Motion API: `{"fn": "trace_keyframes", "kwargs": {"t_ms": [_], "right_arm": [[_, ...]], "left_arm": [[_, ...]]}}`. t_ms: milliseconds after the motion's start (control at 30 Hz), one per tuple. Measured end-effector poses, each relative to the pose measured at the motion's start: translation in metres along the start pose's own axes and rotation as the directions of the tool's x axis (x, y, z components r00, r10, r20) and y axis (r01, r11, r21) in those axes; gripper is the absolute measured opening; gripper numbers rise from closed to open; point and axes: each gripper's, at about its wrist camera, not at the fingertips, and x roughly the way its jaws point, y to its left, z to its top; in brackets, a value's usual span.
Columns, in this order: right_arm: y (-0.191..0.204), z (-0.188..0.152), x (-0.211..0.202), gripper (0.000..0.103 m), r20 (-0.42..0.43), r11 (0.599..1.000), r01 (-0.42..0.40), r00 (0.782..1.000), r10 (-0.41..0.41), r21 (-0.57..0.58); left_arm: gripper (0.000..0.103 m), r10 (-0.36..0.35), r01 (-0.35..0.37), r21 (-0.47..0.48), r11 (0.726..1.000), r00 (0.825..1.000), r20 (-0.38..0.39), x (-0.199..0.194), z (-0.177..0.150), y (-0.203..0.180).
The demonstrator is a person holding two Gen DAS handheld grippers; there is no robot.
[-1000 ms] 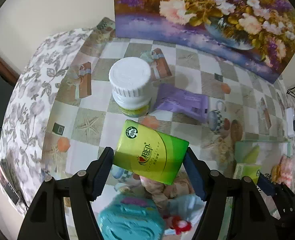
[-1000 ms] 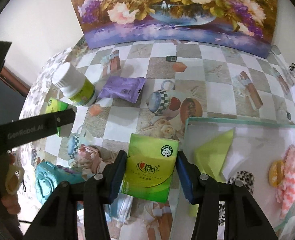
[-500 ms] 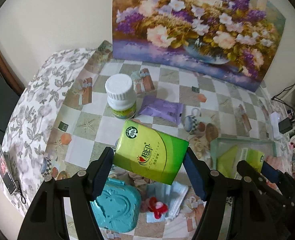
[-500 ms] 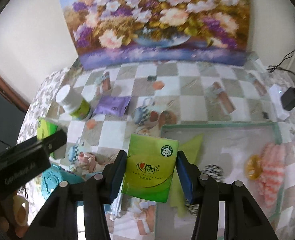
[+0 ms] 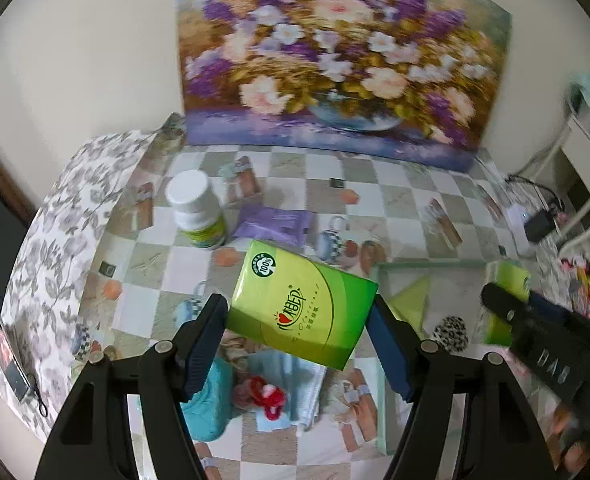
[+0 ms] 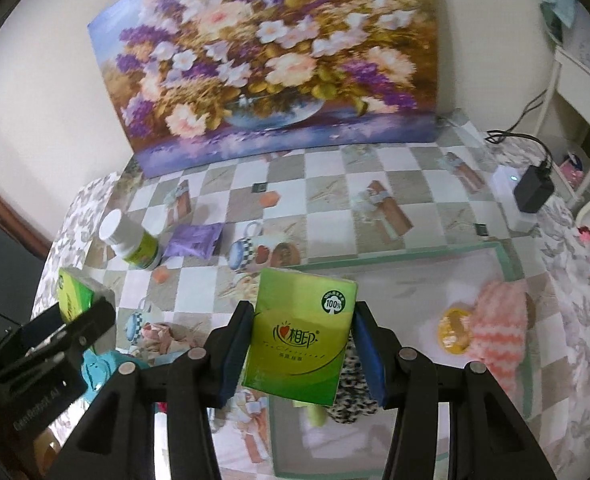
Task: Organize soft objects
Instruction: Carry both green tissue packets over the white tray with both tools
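In the left wrist view my left gripper [image 5: 297,312] is shut on a green tissue pack [image 5: 303,304], held tilted above the checked tablecloth. My right gripper [image 6: 302,320] is shut on a second green tissue pack [image 6: 299,332], which hangs over the near left corner of a green-rimmed white tray [image 6: 507,264]. In the tray lie a pink knit piece [image 6: 499,320], a yellow item [image 6: 453,328], a leopard-print piece [image 6: 351,392] and a yellow-green cloth [image 5: 411,300]. Each gripper shows in the other's view: the left gripper [image 6: 83,320] and the right gripper [image 5: 507,304].
On the cloth stand a white bottle [image 5: 195,208] and a purple packet [image 5: 273,224]. Near the front lie a teal box [image 5: 207,400], a red toy [image 5: 267,396] and a pale blue mask [image 5: 295,376]. A flower painting [image 6: 275,60] leans at the back, and a black charger [image 6: 533,192] sits far right.
Both grippers have risen with their tissue packs still held, and the table looks farther away. More of the painting and the tray has come into view.
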Motion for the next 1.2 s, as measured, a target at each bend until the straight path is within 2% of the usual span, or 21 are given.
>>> {"fn": "trace_keyframes", "kwargs": {"t_ms": [200,300,500,600,733,933,1033,1200], "right_arm": [[-0.063,-0.005,-0.013,0.053,0.012,0.984,0.121,0.992,-0.124,0.128],[-0.094,-0.009,-0.023,0.053,0.015,0.966,0.167,0.985,-0.173,0.197],[-0.133,-0.015,-0.033,0.053,0.009,0.938,0.209,0.975,-0.220,0.275],[-0.139,-0.019,-0.033,0.053,-0.001,0.935,0.218,0.974,-0.226,0.278],[-0.135,-0.024,-0.024,0.053,-0.028,0.943,0.221,0.975,-0.221,0.249],[-0.131,-0.034,-0.002,0.053,-0.097,0.948,0.236,0.971,-0.220,0.215],[-0.130,-0.040,0.012,0.053,-0.143,0.950,0.248,0.964,-0.223,0.190],[-0.128,-0.051,0.031,0.053,-0.202,0.956,0.234,0.959,-0.198,0.174]], "left_arm": [[0.072,-0.078,0.078,0.063,0.995,0.997,-0.002,-0.006,-0.005,-0.031],[0.072,-0.088,0.088,0.101,0.991,0.996,-0.005,-0.008,-0.008,-0.047],[0.072,-0.126,0.131,0.166,0.977,0.991,-0.045,-0.002,-0.017,-0.076],[0.072,-0.118,0.131,0.188,0.973,0.990,-0.080,0.008,-0.025,-0.087],[0.072,-0.141,0.170,0.209,0.963,0.979,-0.144,0.022,-0.037,-0.101],[0.072,-0.132,0.187,0.258,0.948,0.968,-0.215,0.037,-0.059,-0.123],[0.072,-0.137,0.207,0.266,0.942,0.956,-0.259,0.046,-0.069,-0.129],[0.072,-0.123,0.204,0.279,0.938,0.951,-0.284,0.053,-0.080,-0.135]]}}
